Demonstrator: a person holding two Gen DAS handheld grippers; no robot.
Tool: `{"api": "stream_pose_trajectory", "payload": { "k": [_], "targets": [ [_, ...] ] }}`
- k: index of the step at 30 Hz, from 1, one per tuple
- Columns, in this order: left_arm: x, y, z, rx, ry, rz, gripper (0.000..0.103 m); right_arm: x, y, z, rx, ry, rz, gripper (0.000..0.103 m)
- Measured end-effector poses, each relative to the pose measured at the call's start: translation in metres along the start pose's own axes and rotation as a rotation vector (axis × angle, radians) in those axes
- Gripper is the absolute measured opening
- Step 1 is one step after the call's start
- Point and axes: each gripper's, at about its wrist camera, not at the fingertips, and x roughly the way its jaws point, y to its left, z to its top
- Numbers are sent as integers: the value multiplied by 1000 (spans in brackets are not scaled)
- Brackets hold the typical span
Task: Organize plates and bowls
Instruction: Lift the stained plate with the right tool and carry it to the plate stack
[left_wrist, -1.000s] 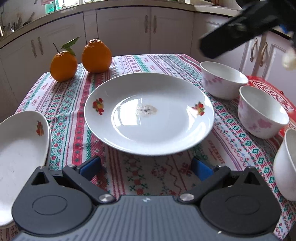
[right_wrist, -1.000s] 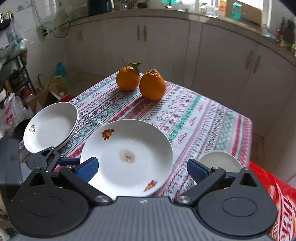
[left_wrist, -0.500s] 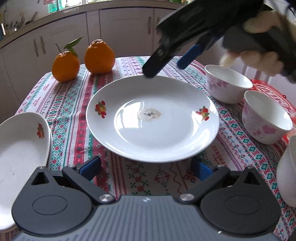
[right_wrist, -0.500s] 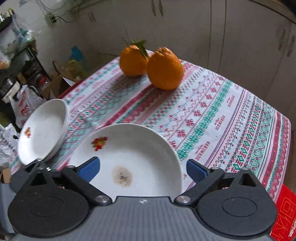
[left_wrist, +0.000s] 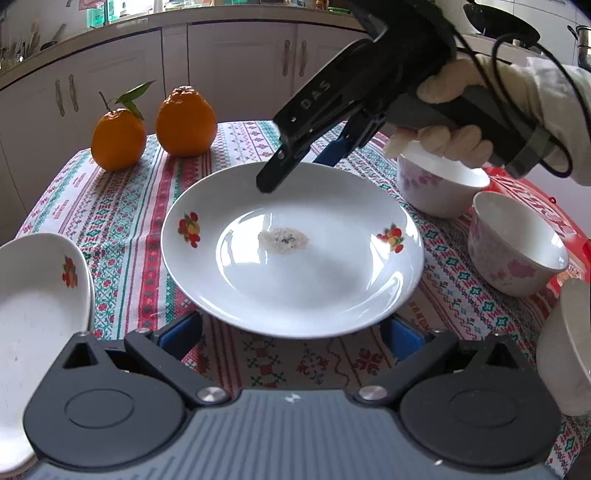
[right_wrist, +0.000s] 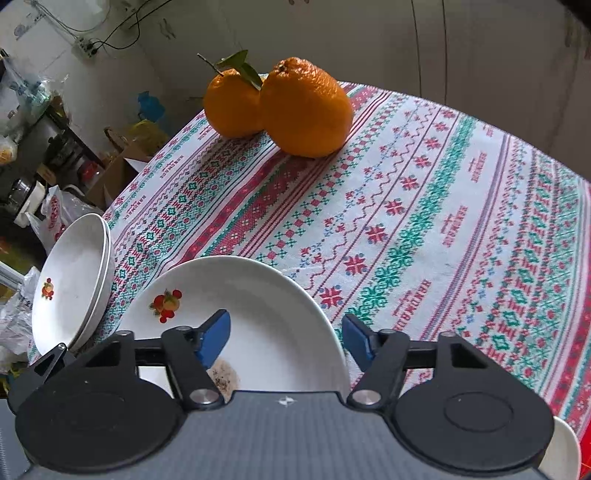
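Note:
A large white plate (left_wrist: 291, 251) with fruit prints and a food stain lies mid-table; it also shows in the right wrist view (right_wrist: 266, 332). My right gripper (right_wrist: 286, 336) is open and straddles its far rim, one pad over the plate, one outside it. In the left wrist view it (left_wrist: 295, 173) reaches down from the upper right. My left gripper (left_wrist: 291, 332) is open and empty at the plate's near edge. Stacked white plates (left_wrist: 37, 314) sit at the left, also in the right wrist view (right_wrist: 70, 280). Three white floral bowls (left_wrist: 517, 247) stand at the right.
Two oranges (left_wrist: 155, 129) stand at the table's far left, also in the right wrist view (right_wrist: 284, 107). A red package (left_wrist: 546, 206) lies under the bowls at the right edge. Kitchen cabinets (left_wrist: 236, 70) stand behind the patterned tablecloth (right_wrist: 424, 221).
My right gripper has come down from the upper right to the far rim of the large plate, and its jaws have narrowed. My left gripper has edged slightly toward the plate.

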Motion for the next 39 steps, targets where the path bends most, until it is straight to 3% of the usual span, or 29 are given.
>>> {"api": "stream_pose_trajectory", "payload": {
  "k": [11, 39],
  "targets": [
    [4, -3, 1, 20, -6, -2, 100, 4, -5, 2, 23, 5, 47, 68],
    [-19, -7, -7, 137, 42, -55, 100, -14, 14, -29, 78, 10, 48, 68]
  ]
}}
